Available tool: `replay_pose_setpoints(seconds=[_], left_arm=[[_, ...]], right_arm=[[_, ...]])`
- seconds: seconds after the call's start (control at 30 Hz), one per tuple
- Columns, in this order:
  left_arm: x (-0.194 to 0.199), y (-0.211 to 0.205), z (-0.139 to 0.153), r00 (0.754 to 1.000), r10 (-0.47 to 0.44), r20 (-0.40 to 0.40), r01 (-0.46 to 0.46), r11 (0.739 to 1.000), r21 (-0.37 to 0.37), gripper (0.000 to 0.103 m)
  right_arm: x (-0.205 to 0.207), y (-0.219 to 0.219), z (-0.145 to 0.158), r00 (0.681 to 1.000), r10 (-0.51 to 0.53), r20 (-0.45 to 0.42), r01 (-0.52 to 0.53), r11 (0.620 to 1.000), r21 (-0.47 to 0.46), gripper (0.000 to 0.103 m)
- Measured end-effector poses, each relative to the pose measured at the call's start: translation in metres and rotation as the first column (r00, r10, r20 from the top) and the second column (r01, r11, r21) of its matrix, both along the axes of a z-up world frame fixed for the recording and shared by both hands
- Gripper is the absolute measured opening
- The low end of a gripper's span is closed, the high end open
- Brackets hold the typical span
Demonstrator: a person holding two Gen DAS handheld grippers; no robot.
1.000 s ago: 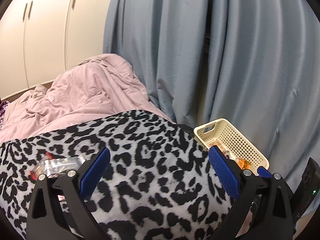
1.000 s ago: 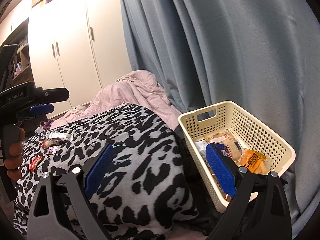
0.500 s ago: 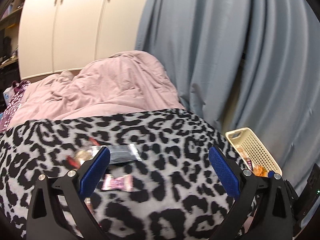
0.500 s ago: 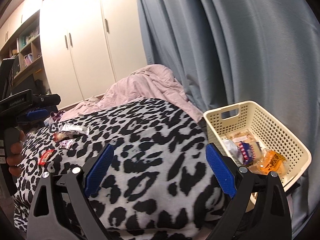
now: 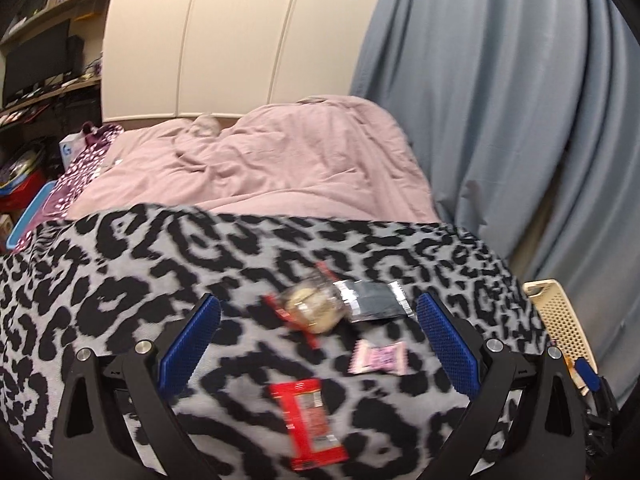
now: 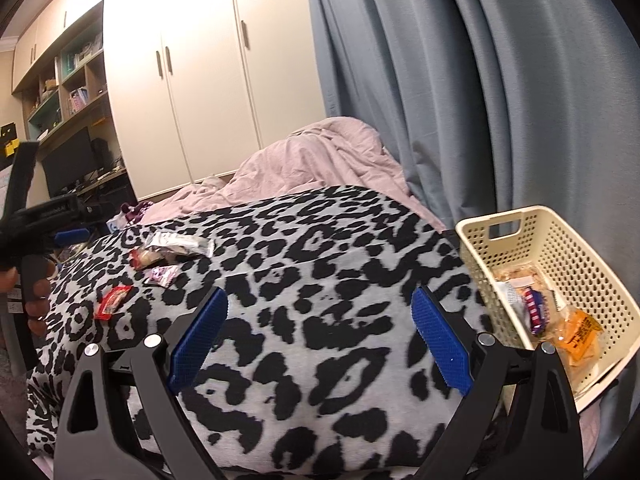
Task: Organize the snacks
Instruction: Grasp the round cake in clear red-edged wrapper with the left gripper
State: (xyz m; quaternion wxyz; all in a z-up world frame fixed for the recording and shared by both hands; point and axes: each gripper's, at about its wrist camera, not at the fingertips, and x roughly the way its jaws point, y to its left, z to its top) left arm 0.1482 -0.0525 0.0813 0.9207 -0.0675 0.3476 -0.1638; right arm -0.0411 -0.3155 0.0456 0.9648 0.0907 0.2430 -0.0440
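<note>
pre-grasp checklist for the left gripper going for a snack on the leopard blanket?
1. Left gripper open, nothing held: ok.
2. Red wrapper between its fingers' line, unobstructed: ok.
3. Pink candy apart from red wrapper: ok.
4. Clear cookie pack overlaps silver pouch: not ok for a single pick.
5. Basket has room: ok.
6. Right gripper open, clear of the snacks: ok.

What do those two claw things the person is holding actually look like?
Both are alike: the left gripper and right gripper have black plastic arms with triangular cut-outs and silver bolts. Each finger carries a flat blue pad with a fine grid texture. The left gripper's black handle bears small white lettering, too blurred to read.
</note>
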Motion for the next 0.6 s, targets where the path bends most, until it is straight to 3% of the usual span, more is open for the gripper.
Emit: replay_pose_setpoints(seconds=[0.17,0.3,0.5,0.6], left_arm=[[0.005,0.005,-0.014,1.000,0.005,-0.029,-0.004,0.999,0.035,0.098],[0.012,-0.002,-0.025,0.999,-0.025,-0.039,0.029,0.994,0.110,0.098],[0.023,-0.022,-0.044,0.993,-0.097,-0.064,0.111,0.958,0.265,0.098],[0.029,-0.029,-0.049,0.990,-0.119,-0.074,0.136,0.945,0.299,0.097]], right_arm=[[0.010,0.008,-0.004,0.999,0.037,-0.025,-0.036,0.999,0.029,0.095],[0.013,0.017,-0.004,0.998,0.060,-0.033,-0.059,0.998,0.014,0.095],[0.019,0.025,-0.005,0.996,0.084,-0.043,-0.083,0.996,0.020,0.095],[0.021,0.025,-0.006,0.995,0.087,-0.045,-0.086,0.996,0.029,0.095]])
